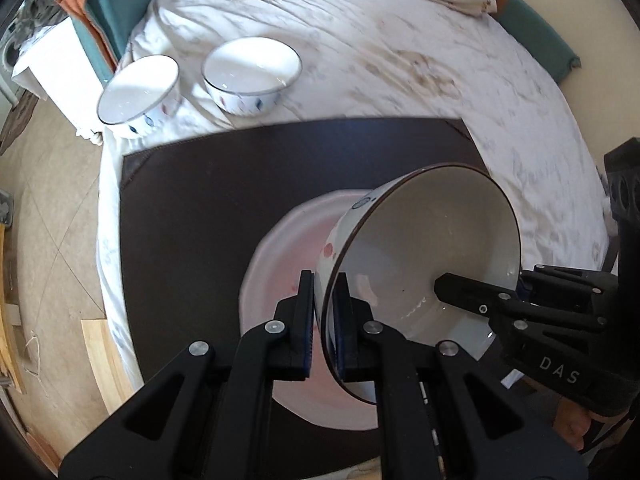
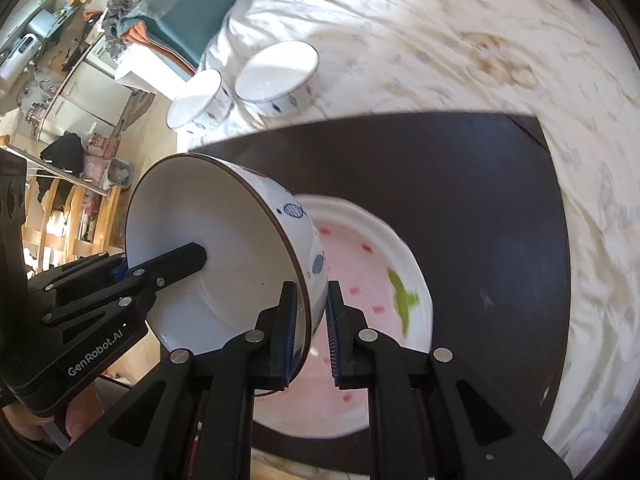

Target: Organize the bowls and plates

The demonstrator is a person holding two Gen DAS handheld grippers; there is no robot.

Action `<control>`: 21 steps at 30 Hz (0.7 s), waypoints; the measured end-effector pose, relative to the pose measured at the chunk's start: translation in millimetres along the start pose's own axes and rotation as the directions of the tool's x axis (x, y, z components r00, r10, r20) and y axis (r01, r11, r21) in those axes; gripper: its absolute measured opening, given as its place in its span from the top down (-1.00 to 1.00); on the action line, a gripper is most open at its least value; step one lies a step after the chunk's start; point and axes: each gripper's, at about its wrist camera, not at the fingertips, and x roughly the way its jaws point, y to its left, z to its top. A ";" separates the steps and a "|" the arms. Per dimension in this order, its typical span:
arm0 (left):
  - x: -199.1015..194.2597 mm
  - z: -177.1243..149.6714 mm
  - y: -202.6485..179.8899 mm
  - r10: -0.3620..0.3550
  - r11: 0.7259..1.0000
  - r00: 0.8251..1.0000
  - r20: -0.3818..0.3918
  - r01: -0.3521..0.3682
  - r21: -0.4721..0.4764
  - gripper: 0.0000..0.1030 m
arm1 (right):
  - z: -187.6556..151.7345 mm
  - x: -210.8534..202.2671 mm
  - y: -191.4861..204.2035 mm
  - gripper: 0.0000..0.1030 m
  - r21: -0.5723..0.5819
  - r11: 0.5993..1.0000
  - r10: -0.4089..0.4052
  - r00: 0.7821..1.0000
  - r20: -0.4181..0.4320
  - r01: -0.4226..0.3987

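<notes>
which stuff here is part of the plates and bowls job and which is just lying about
Job: held bowl, pink plate, two bowls, left gripper, right gripper.

Lying about: dark mat, sheet, teal cushion.

We lose part of the pink plate (image 2: pixel 376 264) behind the tilted bowl (image 2: pixel 224 248); the tablecloth (image 2: pixel 460 40) is smeared with blur.

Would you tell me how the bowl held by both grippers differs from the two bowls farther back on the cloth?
The held bowl is tipped on its side above the pink plate; the two back bowls stand upright on the white cloth. The held one is clamped at its rim by the left gripper and right gripper; the others are untouched. All share white bodies, dark rims, painted spots.
</notes>
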 end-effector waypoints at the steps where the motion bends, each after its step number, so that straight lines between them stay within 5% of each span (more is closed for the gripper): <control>1: 2.9 -3.8 -3.5 0.000 1.000 1.000 -0.008 0.000 0.006 0.88 | -4.5 0.9 -2.8 0.71 0.007 1.000 -0.001 1.000 -0.007 0.001; 21: 44.7 -21.1 -15.2 0.017 1.000 0.992 -0.121 -0.016 0.015 0.87 | -39.7 31.0 -36.1 0.67 0.079 0.997 -0.001 0.992 -0.130 0.011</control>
